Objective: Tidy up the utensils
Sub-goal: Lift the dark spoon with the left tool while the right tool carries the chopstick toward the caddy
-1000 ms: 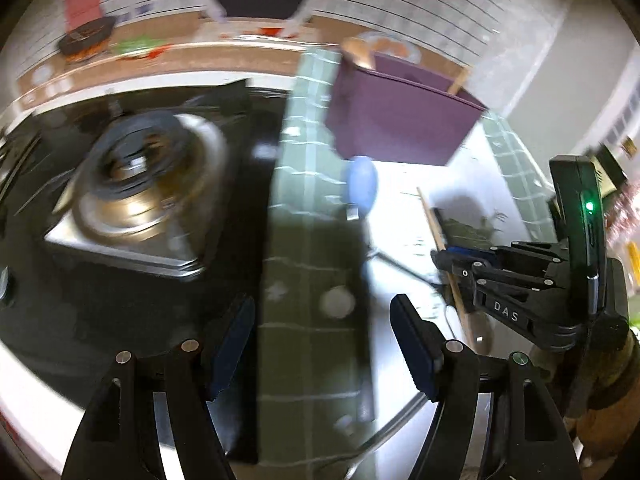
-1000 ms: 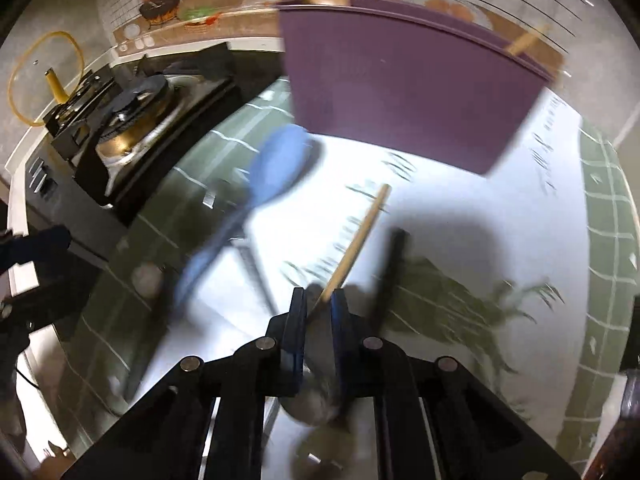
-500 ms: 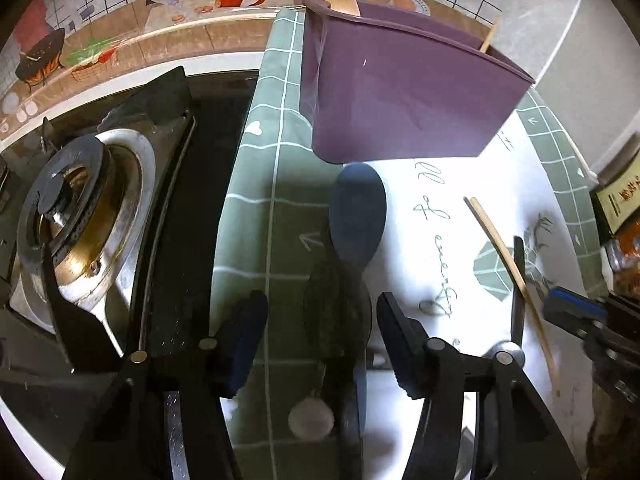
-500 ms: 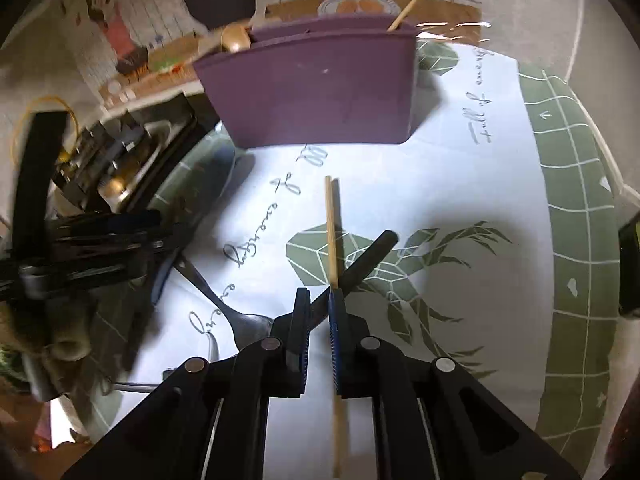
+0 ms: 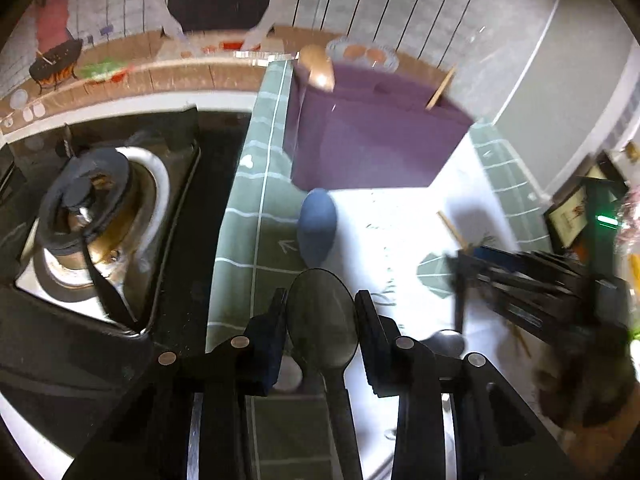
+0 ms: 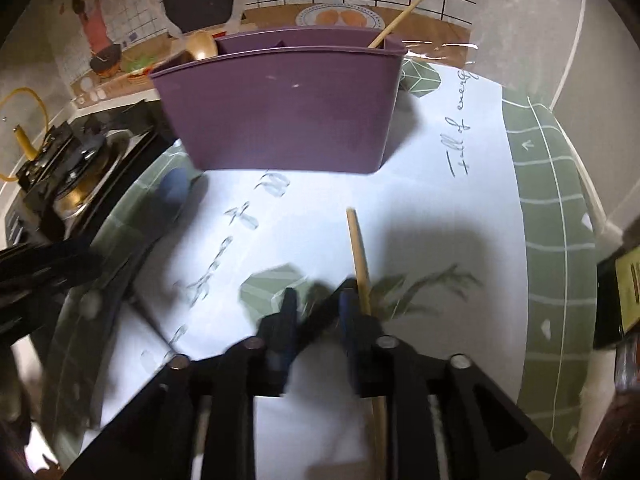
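Stove (image 5: 100, 216) fills the left of the left-wrist view, black glass top w/ a steel burner; seen smaller at the left edge of the right view.

Mat (image 6: 552, 208), green grid border w/ white printed centre, covers the counter next to the stove. Everything below sits on it.

Caddy (image 6: 280, 108), purple, divided, stands upright at the far end of the mat. A wood spoon (image 6: 200, 45) pokes out of its left end, a chopstick (image 6: 394, 24) leans out of the right compartment.

Left gripper (image 5: 321, 312): fingers closed in on a dark spoon (image 5: 322, 320), clamped at both sides of the bowl, handle running back under the gripper. Whether it's lifted off the mat: can't tell.

Right gripper (image 6: 314, 304): fingers partly apart, blurred. A black handle (image 6: 326, 316) runs diagonally through the gap; can't tell if the pads touch it. Doesn't look clamped.

Blue spoon (image 5: 318, 226) lies on the mat just in front of the caddy's left corner, at the green/white edge, beyond the left gripper tips.

Loose chopstick (image 6: 360, 264) lies on the white part, pointing toward the caddy, just beside the right finger's outer face and passing back under the gripper. Not btwn the fingers.
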A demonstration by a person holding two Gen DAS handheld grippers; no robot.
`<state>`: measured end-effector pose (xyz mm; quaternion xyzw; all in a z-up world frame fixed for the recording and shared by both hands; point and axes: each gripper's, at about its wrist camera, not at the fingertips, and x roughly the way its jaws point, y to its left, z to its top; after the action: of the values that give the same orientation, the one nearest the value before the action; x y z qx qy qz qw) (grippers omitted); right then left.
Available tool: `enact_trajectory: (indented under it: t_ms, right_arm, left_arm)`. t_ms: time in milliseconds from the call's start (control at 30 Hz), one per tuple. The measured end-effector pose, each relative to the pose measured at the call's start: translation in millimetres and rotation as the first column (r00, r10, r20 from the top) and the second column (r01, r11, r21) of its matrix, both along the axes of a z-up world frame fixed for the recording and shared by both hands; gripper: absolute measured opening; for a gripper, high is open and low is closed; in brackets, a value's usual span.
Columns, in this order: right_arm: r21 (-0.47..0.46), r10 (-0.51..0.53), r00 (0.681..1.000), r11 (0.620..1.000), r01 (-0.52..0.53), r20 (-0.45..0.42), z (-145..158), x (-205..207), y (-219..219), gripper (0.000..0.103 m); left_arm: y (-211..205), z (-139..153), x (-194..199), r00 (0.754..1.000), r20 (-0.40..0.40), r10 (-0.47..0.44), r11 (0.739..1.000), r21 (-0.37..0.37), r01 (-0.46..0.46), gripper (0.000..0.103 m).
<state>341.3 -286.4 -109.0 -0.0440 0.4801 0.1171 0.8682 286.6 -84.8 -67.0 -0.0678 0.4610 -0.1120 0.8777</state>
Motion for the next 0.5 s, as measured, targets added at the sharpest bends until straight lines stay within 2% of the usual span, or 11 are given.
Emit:
enact_trajectory:
  t_ms: [133,267,333,500]
  right_arm:
    - [-0.008,0.002,1.000,1.000,-0.003,-0.029,-8,16,-2,0.029]
    - [-0.010,0.021,0.998,1.000,-0.022,-0.057,-11,16,-3,0.012]
    - [0.044,0.025,0.997,0.999,-0.021,-0.071,-4,12,-8,0.001]
    - [0.135,0.025,1.000,0.991,-0.024,-0.010,32,-11,-18,0.001]
  left_arm:
    - [1,17,-16,0.999,0.036,-0.008,1.000,-0.018,0.009,0.034]
    - [-1,28,-24,0.998,0.064,-0.018,1.000,-0.016,0.019,0.034]
    - [-1,30,-25,0.997,0.069,-0.021,1.000,-0.018,0.022,0.034]
    - [0,36,-27,0.996,0.088,-0.030,0.999,-0.034,0.033,0.034]
